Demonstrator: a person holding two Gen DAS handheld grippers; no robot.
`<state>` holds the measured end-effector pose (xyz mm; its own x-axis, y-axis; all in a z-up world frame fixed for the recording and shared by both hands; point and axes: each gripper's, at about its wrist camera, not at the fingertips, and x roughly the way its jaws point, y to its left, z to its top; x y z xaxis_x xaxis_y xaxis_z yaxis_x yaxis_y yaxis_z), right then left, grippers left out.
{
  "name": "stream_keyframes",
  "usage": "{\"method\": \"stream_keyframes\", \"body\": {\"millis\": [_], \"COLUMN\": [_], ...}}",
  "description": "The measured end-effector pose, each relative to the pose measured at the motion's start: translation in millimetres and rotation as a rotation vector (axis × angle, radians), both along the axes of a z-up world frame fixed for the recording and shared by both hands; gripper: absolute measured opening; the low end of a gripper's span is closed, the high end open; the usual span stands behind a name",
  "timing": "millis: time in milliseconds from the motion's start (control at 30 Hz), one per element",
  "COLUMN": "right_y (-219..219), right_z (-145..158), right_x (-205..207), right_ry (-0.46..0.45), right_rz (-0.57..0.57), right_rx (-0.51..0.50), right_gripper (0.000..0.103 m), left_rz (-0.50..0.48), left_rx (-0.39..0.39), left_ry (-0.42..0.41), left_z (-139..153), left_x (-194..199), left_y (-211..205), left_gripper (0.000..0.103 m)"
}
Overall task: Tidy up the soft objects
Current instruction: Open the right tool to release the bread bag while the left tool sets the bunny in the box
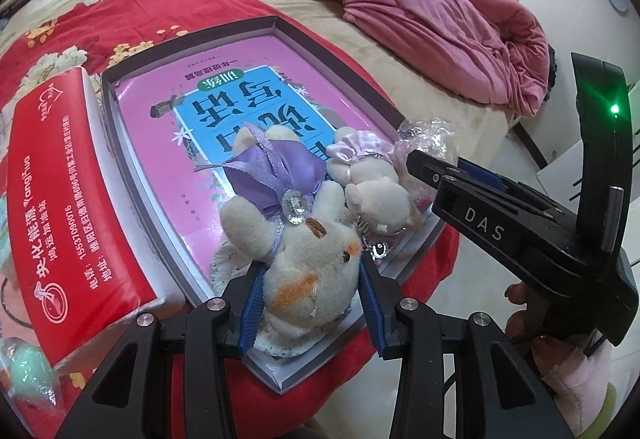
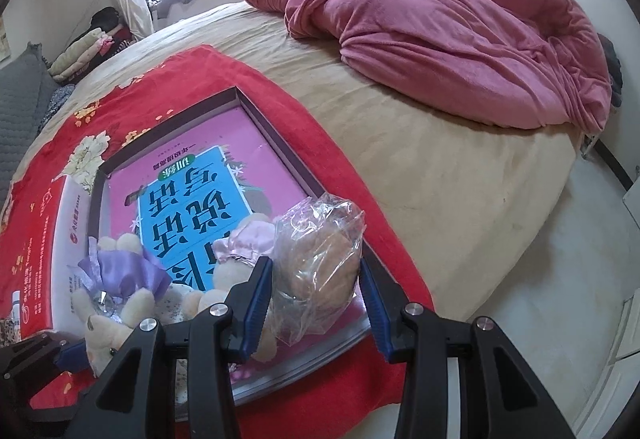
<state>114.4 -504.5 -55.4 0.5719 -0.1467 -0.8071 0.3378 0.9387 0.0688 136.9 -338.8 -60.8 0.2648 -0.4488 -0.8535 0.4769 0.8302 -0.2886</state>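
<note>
Seen first from the left wrist camera, the left gripper (image 1: pixel 310 303) has its blue-padded fingers set on either side of the head of a cream plush bear in a purple satin dress (image 1: pixel 296 239); the pads sit against the fur, though how firmly they press is hard to judge. That bear lies on its back inside a shallow grey-rimmed box (image 1: pixel 120 143), on top of a pink and blue children's book (image 1: pixel 224 95). Just beside it lies a smaller bear in a pale pink dress (image 1: pixel 372 179), partly hidden by the right gripper (image 1: pixel 424 163), which comes in from the right; its fingertips are masked by its own black body, so their spacing cannot be read here. Crinkled clear plastic (image 1: pixel 430 137) shows behind it. A red tissue pack (image 1: pixel 76 207) lies along the box's left wall, on a red floral cloth (image 1: pixel 132 11).

From the right wrist camera, the right gripper (image 2: pixel 316 295) has its fingers spread wide around a brown plush toy in a clear plastic bag (image 2: pixel 320 263), with no clear contact on either side. The bagged toy rests at the box's near right corner (image 2: pixel 352 335). The purple-dressed bear (image 2: pixel 116 291) is half cut off by the gripper frame. A rumpled pink blanket (image 2: pixel 440 27) lies farther up the bed (image 2: pixel 420 167).
</note>
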Motion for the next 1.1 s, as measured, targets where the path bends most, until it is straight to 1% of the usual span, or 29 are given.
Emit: {"method": "stream_keyframes", "body": {"millis": [200, 300, 400, 533, 600, 733, 1100], "right_y": [-3.5, -3.6, -4.0, -3.0, -3.0, -5.9, -14.6], "right_z": [-1.5, -2.5, -1.1, 2.9, 6.1, 14.6, 25.3], "right_x": [0.2, 1.5, 0.4, -2.8, -5.6, -13.9, -32.6], "right_ry": [-0.009, -0.005, -0.016, -0.037, -0.053, -0.086, -0.109], "right_rz": [-0.009, -0.006, -0.002, -0.002, -0.009, -0.021, -0.056], "right_rx": [0.025, 0.021, 0.033, 0.035, 0.027, 0.028, 0.051], "right_gripper": [0.045, 0.045, 0.049, 0.058, 0.06, 0.06, 0.061], "left_rz": [-0.004, -0.005, -0.006, -0.01, -0.011, -0.01, -0.001], "left_rx": [-0.001, 0.0, 0.0, 0.0, 0.001, 0.002, 0.001], "left_ry": [0.001, 0.001, 0.002, 0.001, 0.001, -0.002, 0.0], "left_z": [-0.7, -1.4, -2.0, -2.0, -2.1, -1.9, -1.9], "left_x": [0.6, 0.8, 1.4, 1.4, 1.6, 1.5, 1.8], "left_y": [-1.8, -3.3, -4.0, -5.2, -5.5, -7.0, -7.5], "left_gripper": [0.045, 0.045, 0.045, 0.045, 0.045, 0.045, 0.046]}}
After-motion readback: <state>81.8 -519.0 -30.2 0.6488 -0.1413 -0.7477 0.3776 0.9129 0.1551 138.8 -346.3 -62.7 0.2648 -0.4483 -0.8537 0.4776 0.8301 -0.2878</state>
